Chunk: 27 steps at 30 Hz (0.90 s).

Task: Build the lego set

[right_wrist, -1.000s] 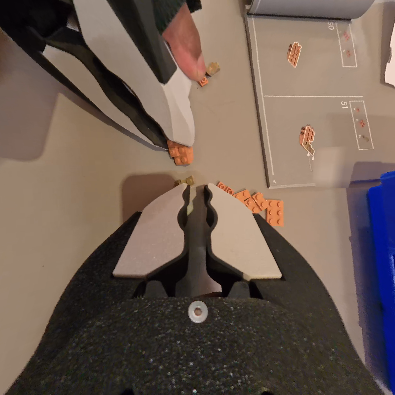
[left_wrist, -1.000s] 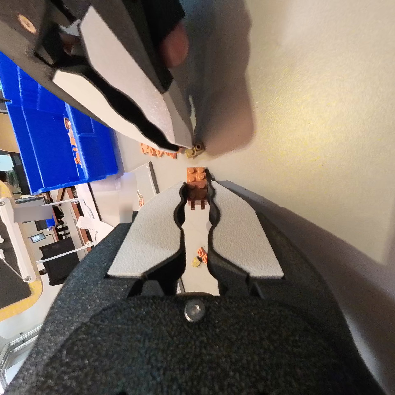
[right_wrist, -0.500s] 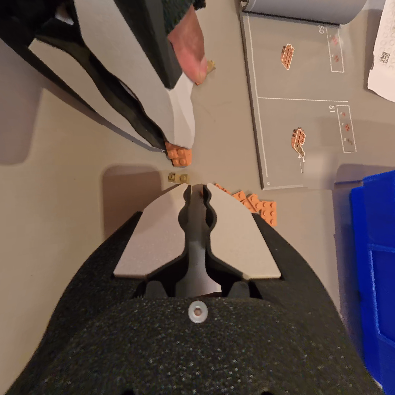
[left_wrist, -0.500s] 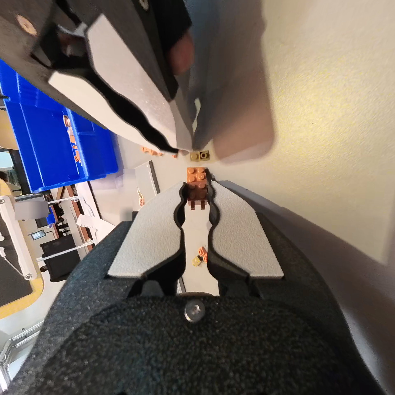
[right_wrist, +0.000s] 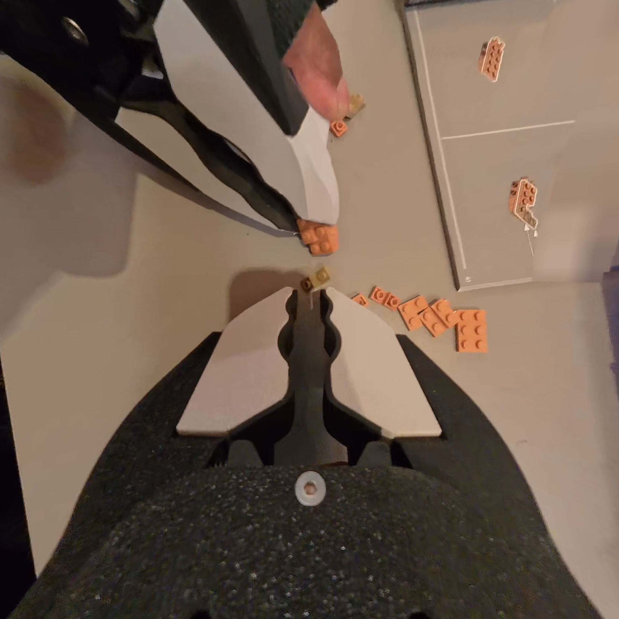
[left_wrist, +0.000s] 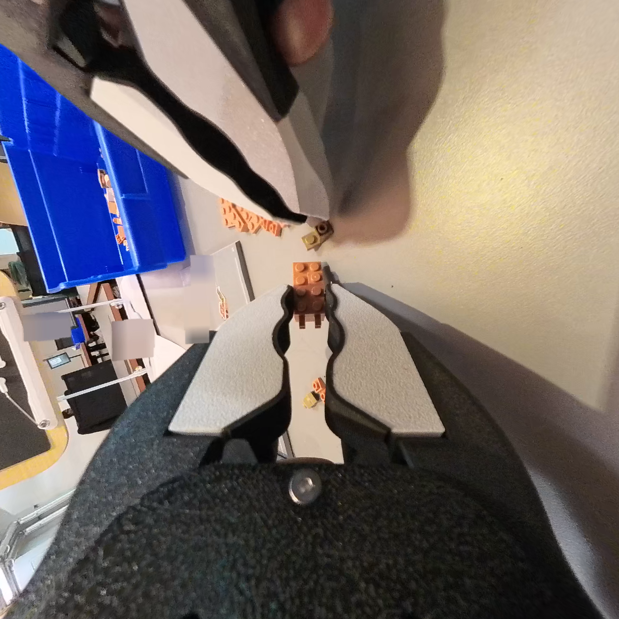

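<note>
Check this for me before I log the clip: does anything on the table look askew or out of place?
Mostly no. The tan plate lies skewed at the right tool's tips, one end in shadow. Loose orange plates lie scattered beside it. The left tool grips an orange brick stack squarely.

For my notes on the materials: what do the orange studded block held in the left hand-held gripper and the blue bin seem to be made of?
Orange studded block: it looks like hard moulded plastic, smooth with a slight sheen; the round studs and sharp edges suggest this.

Blue bin: probably rigid moulded plastic, of even saturated colour, with stepped walls and soft glossy highlights.
</note>
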{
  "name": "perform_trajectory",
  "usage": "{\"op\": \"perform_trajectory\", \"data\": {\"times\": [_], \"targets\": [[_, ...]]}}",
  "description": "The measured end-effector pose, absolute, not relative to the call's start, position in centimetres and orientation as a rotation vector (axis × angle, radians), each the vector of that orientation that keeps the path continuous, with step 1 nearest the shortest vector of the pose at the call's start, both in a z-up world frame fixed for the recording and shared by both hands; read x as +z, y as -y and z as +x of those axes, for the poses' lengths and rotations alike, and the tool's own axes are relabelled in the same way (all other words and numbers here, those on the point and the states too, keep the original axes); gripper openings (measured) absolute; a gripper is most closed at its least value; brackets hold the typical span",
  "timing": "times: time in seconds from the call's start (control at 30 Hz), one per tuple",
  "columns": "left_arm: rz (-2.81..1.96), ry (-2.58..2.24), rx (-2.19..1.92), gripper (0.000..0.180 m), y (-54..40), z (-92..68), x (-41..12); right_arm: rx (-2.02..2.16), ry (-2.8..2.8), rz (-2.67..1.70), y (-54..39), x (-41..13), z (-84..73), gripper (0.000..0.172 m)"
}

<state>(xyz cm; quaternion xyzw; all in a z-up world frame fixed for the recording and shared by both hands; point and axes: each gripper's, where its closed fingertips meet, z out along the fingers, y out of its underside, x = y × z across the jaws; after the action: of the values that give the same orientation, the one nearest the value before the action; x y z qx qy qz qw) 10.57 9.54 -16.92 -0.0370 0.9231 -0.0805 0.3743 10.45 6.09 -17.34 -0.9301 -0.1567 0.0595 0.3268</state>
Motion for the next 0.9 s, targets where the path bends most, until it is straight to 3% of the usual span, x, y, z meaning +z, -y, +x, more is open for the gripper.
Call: {"op": "perform_trajectory", "data": {"times": [0.9], "targets": [[-0.274,-2.437,-0.289,0.018,-10.6,10.5,-17.1,-0.150,0.375,-2.372,-9.3,-17.3,14.5,0.022]]}}
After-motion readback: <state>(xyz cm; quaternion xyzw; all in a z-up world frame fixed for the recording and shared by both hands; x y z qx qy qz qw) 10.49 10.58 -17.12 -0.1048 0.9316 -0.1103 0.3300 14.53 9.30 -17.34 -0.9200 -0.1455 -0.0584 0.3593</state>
